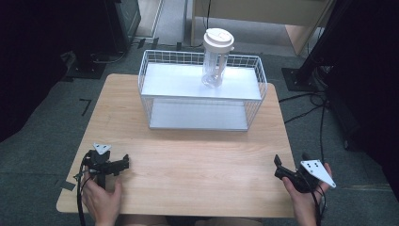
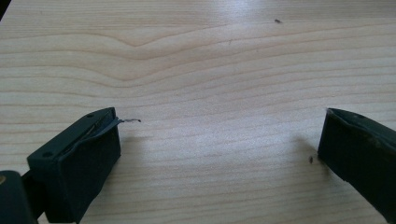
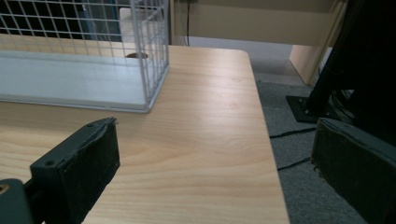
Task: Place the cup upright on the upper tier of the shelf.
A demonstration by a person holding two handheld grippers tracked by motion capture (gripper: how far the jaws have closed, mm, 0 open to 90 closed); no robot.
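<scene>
Pale wood-grain laminate is forming the table (image 1: 188, 160), and both grippers are being held low at its near edge, well apart from the white wire rack (image 1: 202, 92) standing toward the far side. A clear plastic bottle (image 1: 215, 59) with a cream screw lid is being kept upright on the rack's upper shelf, toward the right half; it is judged to be the object of the work, and it is being left untouched. The left gripper (image 1: 123, 163) is being held near the near-left corner, its jaws spread wide over bare wood in the left gripper view, with nothing between them. The right gripper (image 1: 278, 165) is being held near the near-right corner, jaws likewise wide apart and empty, and is being pointed toward the rack's right end. This placement is judged to be a ready stance, giving each hand a free approach. The rack is being seen as thin welded white mesh around two flat, matte grey-white shelves; the jaw pads (image 3: 88, 158) are being seen as blocky black rubber-faced pieces.
</scene>
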